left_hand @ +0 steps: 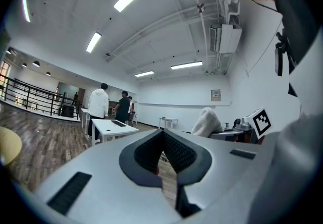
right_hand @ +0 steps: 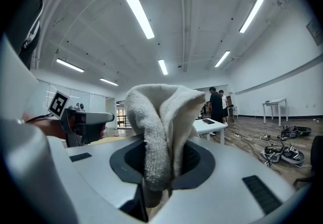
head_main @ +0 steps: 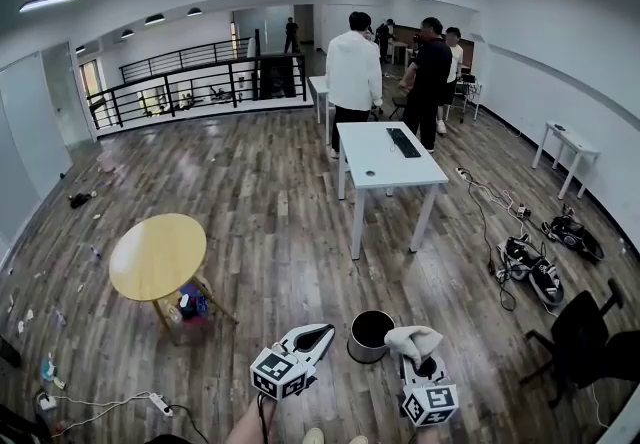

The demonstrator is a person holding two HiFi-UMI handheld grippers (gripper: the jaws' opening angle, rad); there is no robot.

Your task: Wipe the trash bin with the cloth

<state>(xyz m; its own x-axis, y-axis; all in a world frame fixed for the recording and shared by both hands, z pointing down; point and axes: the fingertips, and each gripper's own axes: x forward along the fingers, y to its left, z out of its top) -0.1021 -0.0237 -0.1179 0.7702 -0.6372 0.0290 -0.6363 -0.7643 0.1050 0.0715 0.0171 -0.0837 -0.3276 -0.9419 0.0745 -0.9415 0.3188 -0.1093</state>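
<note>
The trash bin (head_main: 370,335), a small grey round can with a dark inside, stands on the wood floor just ahead of me. My right gripper (head_main: 425,366) hovers close to its right side, shut on a white terry cloth (head_main: 412,340). In the right gripper view the cloth (right_hand: 162,132) bulges up out of the jaws and hides the bin. My left gripper (head_main: 326,330) is raised just left of the bin, its jaws shut with nothing in them. The left gripper view aims level across the room, with its tips (left_hand: 162,134) touching; the cloth (left_hand: 206,123) shows at right, the bin not at all.
A round yellow table (head_main: 157,254) with small items under it stands to the left. A white desk (head_main: 390,154) with a keyboard is ahead, with three people behind it. Cables and shoes (head_main: 530,267) lie at right near a black chair (head_main: 585,332). A power strip (head_main: 160,402) lies at lower left.
</note>
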